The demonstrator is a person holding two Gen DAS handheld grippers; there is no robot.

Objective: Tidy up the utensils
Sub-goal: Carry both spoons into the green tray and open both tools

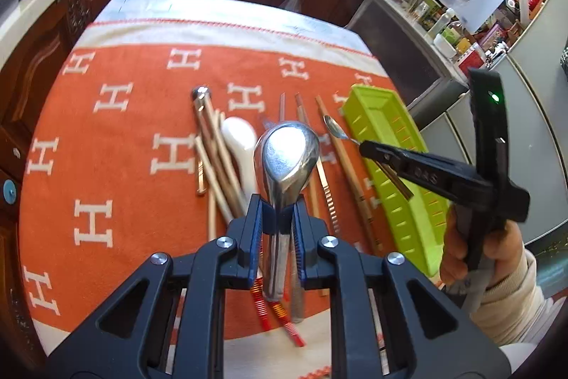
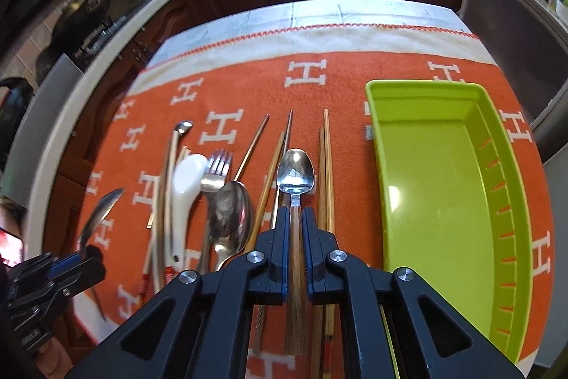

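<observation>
left wrist view: my left gripper (image 1: 277,219) pinches a big shiny spoon (image 1: 287,151). my right gripper (image 2: 294,226) pinches a small wood-handled spoon (image 2: 294,171), green tray (image 2: 497,116) to its right.

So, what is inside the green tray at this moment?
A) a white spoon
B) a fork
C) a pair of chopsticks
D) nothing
D: in the right wrist view the green tray shows only its bare floor, while the white spoon, the fork and the chopsticks all lie on the orange cloth beside it.
</observation>
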